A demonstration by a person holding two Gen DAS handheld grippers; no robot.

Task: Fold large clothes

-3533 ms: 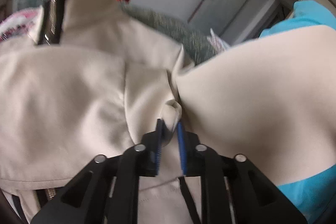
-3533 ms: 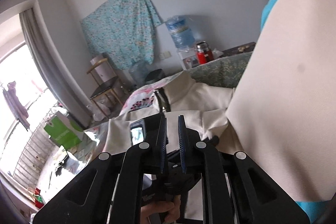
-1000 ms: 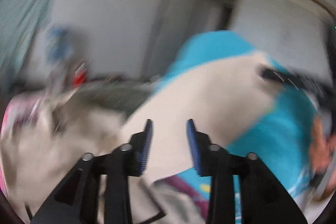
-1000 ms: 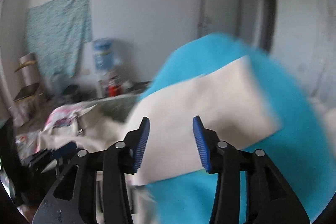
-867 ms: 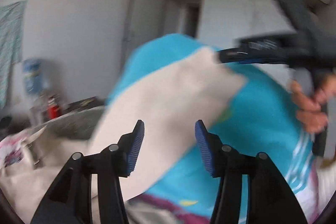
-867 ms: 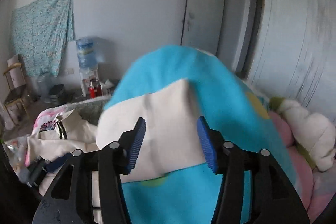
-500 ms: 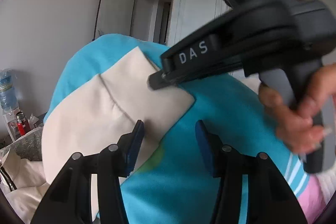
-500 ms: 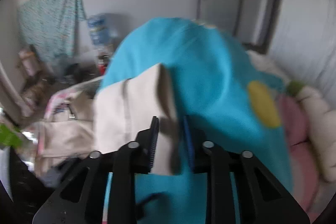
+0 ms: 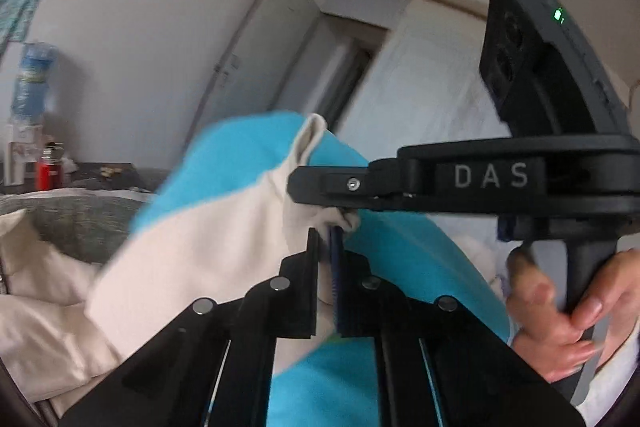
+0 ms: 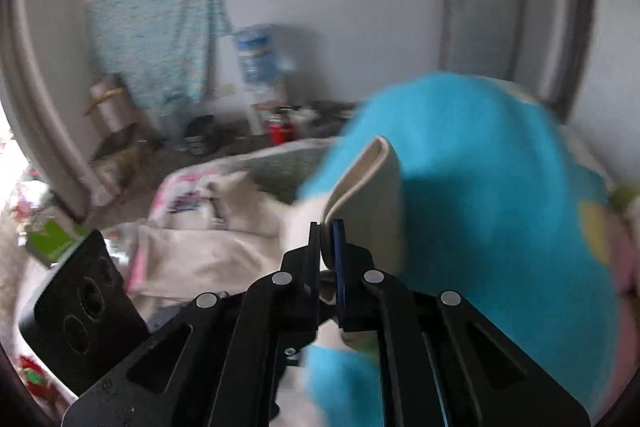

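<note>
Both claws have just been closing: the left claw (image 9: 325,239) and right claw (image 10: 327,231) each pinch cream cloth (image 9: 208,251).

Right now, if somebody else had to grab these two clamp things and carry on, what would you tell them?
Left gripper: just closed, shut on the cream sleeve.
Right gripper: just closed too, shut on the same sleeve's end.
The sleeve lies over a blue blanket; the rest of the cream garment sprawls on the bed.
Done: both grips taken.
Left: fold the sleeve in, then fold the body.
</note>
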